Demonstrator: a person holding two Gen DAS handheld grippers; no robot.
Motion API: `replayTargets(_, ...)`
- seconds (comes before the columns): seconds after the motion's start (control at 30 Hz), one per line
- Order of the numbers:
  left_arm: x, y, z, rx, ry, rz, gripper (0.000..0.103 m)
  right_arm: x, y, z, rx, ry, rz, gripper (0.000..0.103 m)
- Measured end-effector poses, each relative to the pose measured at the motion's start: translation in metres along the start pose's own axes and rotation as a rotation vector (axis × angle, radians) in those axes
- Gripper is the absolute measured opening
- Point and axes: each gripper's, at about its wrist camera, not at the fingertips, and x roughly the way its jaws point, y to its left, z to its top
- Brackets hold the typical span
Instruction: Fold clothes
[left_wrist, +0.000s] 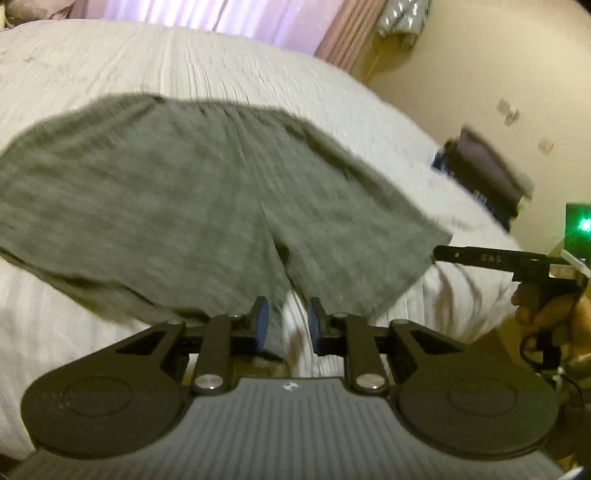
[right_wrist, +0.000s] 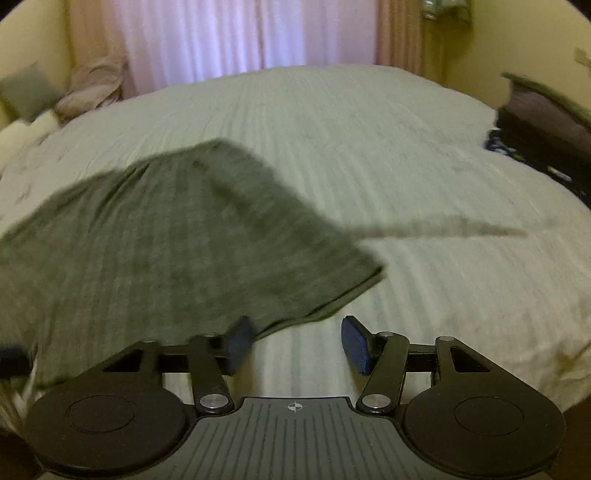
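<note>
While both tongs (left_wrist: 287, 325) (right_wrist: 295, 345) gape, knit grey shorts (left_wrist: 192, 206) lie flat.

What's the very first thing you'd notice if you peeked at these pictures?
The big grey shorts spread flat in the middle of the white bed stand out first. Next, the black left gripper at the near hem, its blue pads apart with nothing between them. The right gripper hangs open beside the shorts' right corner, and pink curtains glow behind the bed.
</note>
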Motion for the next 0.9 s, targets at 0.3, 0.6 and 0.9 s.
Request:
replayTargets(0.3,0.026,0.062,0.091,0.029,-0.094,0.138,0.017,0.076,0.040,0.091,-0.025,-0.067,0.322,0.024)
replayTargets(0.6,0.054,0.119,0.108,-0.035,-0.064,0.212,0.016,0.193,-0.006,0.111,0.123,0.038,0.240,0.000)
replayTargets(0.9,0.071,0.146,0.127,-0.045,-0.101,0.231,0.019,0.172,-0.006,0.117,0.157,-0.005,0.333,0.000)
